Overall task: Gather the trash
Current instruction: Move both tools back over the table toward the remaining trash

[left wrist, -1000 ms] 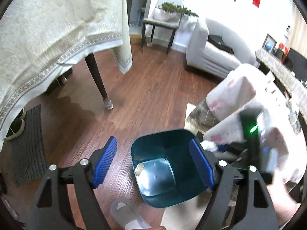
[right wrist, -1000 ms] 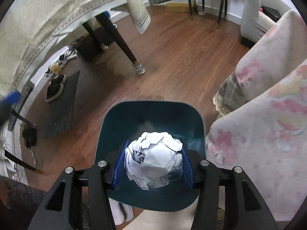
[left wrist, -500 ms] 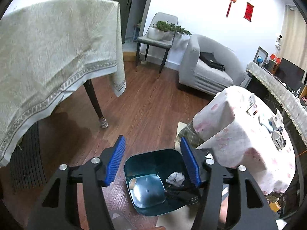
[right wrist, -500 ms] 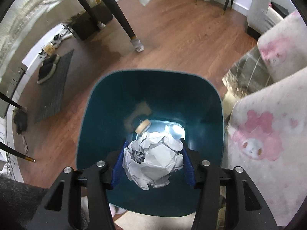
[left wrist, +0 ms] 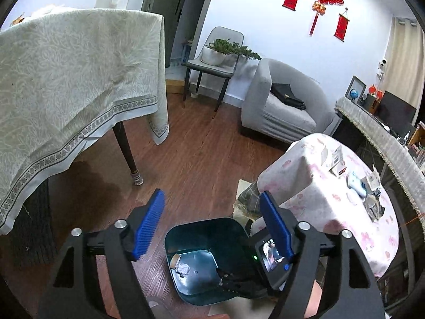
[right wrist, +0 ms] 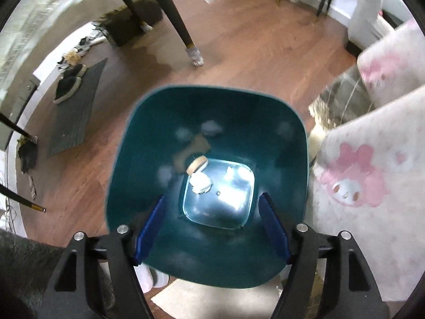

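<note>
I see the trash bin (right wrist: 127, 175), dark teal plastic with a rounded square mouth, standing upright and open on the wooden floor, just beside the table with the pink cloth. Its inner walls are glossy and narrow down to a smaller, shiny bottom. On that bottom lies the crumpled white paper ball (right wrist: 200, 182), close to the far left corner. It touches a small round tan piece (right wrist: 197, 164), which rests against the wall; what it is I cannot tell. The left camera shows the same bin (left wrist: 186, 228) from further away.
</note>
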Demonstrator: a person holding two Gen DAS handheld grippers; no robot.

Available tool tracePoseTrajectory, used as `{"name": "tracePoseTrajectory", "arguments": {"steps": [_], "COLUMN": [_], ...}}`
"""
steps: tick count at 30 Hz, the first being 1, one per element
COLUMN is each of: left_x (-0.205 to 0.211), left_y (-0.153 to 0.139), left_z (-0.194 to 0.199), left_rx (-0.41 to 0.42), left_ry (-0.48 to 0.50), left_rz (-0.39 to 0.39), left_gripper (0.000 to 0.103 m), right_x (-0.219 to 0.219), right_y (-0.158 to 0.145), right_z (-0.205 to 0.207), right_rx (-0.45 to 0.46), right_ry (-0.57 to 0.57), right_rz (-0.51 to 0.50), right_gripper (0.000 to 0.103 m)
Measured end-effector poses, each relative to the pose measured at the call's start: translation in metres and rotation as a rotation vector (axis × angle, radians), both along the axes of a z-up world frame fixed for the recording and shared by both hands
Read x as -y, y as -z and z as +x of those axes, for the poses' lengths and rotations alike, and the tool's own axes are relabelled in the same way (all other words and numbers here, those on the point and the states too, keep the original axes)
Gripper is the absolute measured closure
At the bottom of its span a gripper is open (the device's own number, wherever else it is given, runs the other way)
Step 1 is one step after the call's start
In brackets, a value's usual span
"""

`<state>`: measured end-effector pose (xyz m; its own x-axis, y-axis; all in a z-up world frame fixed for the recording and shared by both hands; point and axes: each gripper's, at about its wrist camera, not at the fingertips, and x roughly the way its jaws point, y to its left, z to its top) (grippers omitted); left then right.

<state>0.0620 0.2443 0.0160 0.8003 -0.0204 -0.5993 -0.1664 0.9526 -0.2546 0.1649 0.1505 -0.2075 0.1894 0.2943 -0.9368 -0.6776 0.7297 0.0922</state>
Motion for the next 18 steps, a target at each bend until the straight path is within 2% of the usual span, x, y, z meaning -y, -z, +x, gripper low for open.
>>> {"name": "tracePoseTrajectory", "arguments": {"steps": [8,13,18], "left_x": [0.004,0.010,0.022], "left_y": [-0.015,-0.021,-0.030], "left_z": [0.000,0.003,0.009], "left_rx": [0.043,0.063,0.083], "left_ry": [-0.001,0.000,0.014], "left_rz": [0.001,0.008,0.011], "left_gripper": [0.014,0.013,0.011], "right_x": [0.006,0.027,0.052], "right_y": [-0.073,-0.121,-0.154], "right_z": [-0.020,-0.026,-0.026], "right_rx": [0.134,0.219,0.289], "right_ry": [-0.078,-0.078,-0.051], "right_rz": [0.096,0.168,0.216], "right_gripper": [0.032,0.032,0.032]}}
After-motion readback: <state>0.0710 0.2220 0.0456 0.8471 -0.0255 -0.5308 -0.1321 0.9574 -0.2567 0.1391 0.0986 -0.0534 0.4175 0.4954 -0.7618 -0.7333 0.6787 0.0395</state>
